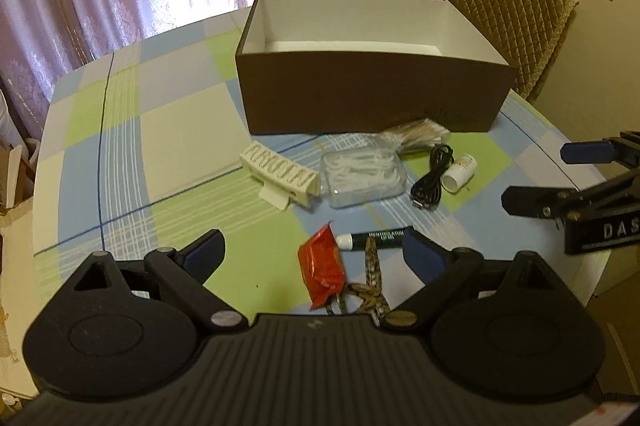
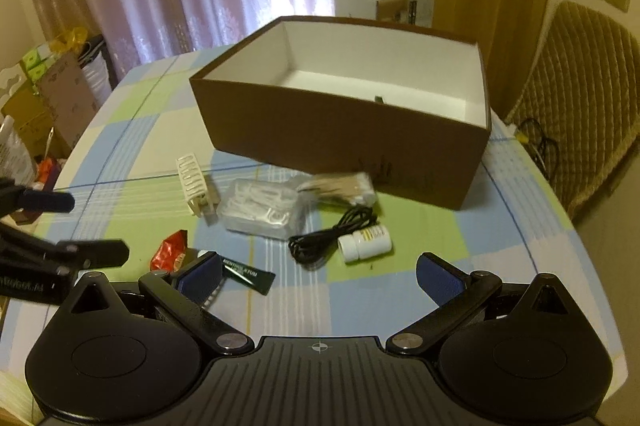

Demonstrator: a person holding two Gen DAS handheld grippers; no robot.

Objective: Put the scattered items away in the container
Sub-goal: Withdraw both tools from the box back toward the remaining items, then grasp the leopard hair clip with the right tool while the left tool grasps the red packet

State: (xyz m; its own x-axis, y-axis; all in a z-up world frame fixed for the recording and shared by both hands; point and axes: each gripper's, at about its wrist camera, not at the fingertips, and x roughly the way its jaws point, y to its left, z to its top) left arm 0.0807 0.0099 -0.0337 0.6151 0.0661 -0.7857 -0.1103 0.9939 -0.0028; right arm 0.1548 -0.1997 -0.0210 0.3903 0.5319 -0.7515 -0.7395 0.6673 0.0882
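Both grippers hover w/ fingers spread wide, nothing held. Left gripper sits over the red packet & green lip balm tube; right gripper is near the white bottle & black cable. Brown box sits open just behind the clutter on the checked tablecloth, all items outside it.

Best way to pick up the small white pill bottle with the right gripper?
Grip the white pill bottle across its round body, coming down from above. It lies on its side, cap end toward the black cable, so set the right gripper's open jaws across its short width, clear of the cable.
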